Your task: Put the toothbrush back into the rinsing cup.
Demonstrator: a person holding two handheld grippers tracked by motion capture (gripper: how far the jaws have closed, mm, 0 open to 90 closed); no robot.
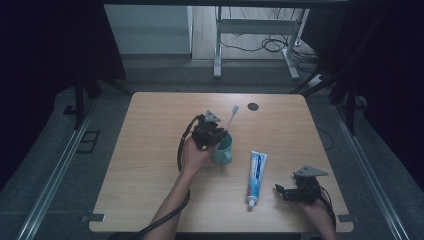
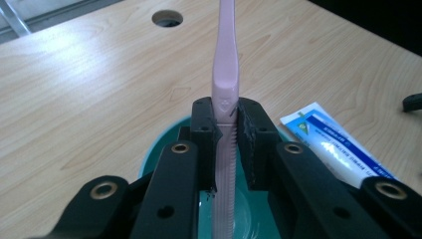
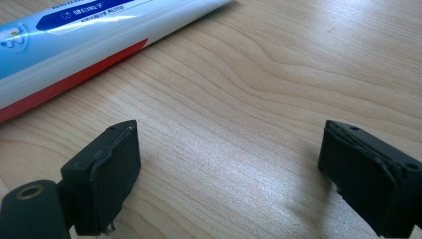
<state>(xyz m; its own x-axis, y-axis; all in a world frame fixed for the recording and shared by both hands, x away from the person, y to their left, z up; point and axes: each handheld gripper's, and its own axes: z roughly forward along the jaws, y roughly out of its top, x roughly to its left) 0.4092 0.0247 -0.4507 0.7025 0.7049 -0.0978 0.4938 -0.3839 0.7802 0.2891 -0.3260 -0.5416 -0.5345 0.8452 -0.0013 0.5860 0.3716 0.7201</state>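
1. Left gripper [image 1: 216, 134] sat over the cup [image 1: 223, 149] near the worktop [image 1: 150, 165] centre, held in the person's left hand [image 1: 192, 155].
2. Its fingers [image 2: 204, 144] were closed tight on the toothbrush [image 2: 226, 74], pads pressing the pink handle from both sides.
3. Toothbrush stood nearly upright, head end rising above the fingers and leaning away toward the far edge; lower ribbed part of the handle ran down between the fingers into the cup's mouth.
4. Cup was teal, upright, handle facing the person's side; whether the brush tip touched the cup's bottom couldn't be told.
5. Toothpaste [image 1: 256, 178] lay flat on the worktop just right of the cup, cap end toward the person, apart from the cup.
6. Right gripper [image 1: 281, 190] rested low on the worktop near the front right corner, just right of the toothpaste's cap end, not touching it.
7. Its fingers [image 3: 107, 174] stood wide apart with only bare wood between them, holding nothing.
8. A round hole [image 1: 253, 106] showed in the worktop toward the far edge, beyond the cup.
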